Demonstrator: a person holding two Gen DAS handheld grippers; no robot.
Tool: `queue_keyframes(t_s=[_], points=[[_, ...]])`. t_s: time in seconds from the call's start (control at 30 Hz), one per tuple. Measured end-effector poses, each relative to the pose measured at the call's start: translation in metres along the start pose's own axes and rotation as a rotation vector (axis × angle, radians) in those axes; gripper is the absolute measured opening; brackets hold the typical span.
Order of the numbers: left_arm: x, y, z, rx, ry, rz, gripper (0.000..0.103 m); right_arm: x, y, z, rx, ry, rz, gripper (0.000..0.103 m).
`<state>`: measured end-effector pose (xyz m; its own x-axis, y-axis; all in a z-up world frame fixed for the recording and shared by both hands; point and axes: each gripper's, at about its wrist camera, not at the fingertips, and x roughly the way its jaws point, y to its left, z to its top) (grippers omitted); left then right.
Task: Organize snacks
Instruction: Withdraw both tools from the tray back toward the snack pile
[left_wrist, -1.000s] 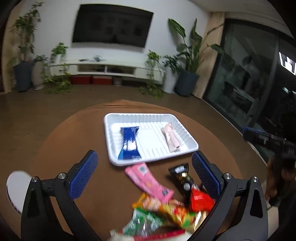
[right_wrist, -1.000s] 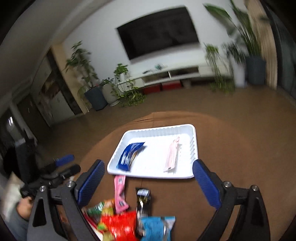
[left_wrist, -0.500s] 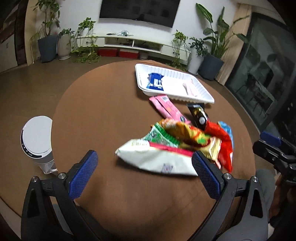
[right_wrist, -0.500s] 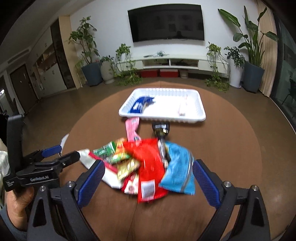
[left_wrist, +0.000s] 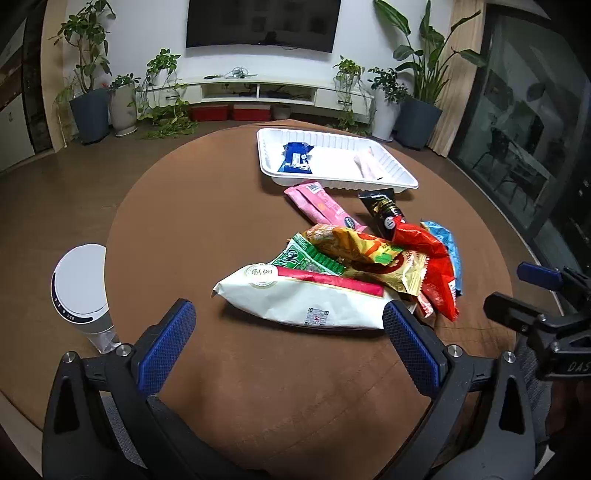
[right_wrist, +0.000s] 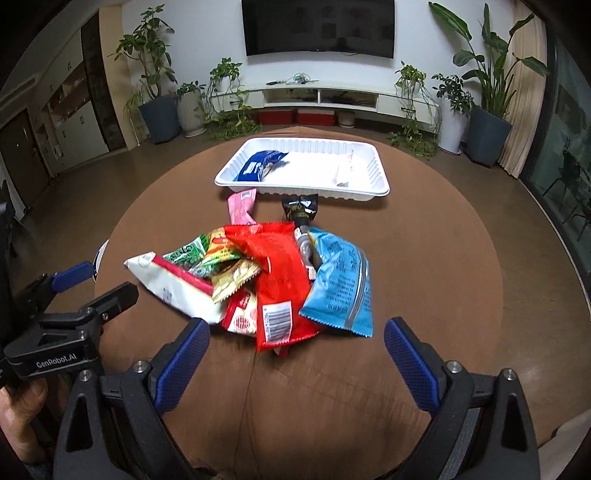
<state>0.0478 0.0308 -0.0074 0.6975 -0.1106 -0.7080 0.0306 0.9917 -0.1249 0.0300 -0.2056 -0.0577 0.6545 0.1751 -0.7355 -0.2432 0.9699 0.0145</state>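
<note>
Both the left hand-held gripper (left_wrist: 288, 332) and right hand-held gripper (right_wrist: 297, 347) gape wide, holding nothing, above the round desk (left_wrist: 207, 221). Snack packets (right_wrist: 266, 273) lie heaped near the white tray (right_wrist: 373, 184), which holds 2 packets.

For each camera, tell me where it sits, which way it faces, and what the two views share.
Left wrist: on the left hand-held gripper, open, facing across the round brown table toward the white plastic tray; the right hand-held gripper appears at right.
Right wrist: on the right hand-held gripper, open, facing the same tray; the person's left hand shows at lower left.
Shared: tray, red snack bag, wall-mounted black television.
</note>
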Motion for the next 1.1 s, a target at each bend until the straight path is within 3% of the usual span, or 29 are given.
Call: queue_keyframes(t_s=[0.57,0.73,0.87,1.1], points=[[0.005,-0.002,0.001,0.026,0.000,-0.049,0.103,0.007,0.004,-0.009,-0.010,0.039,-0.002,0.098],[0.012,-0.003,0.010,0.090,0.028,-0.091,0.102,0.009,-0.002,-0.013,0.004,0.047,-0.005,0.098],[0.020,-0.016,0.017,0.276,0.040,-0.125,0.102,0.013,-0.006,-0.015,0.022,0.061,0.034,0.095],[0.048,-0.042,0.026,0.652,0.136,-0.152,0.098,0.015,-0.009,-0.018,0.049,0.076,0.096,0.091]])
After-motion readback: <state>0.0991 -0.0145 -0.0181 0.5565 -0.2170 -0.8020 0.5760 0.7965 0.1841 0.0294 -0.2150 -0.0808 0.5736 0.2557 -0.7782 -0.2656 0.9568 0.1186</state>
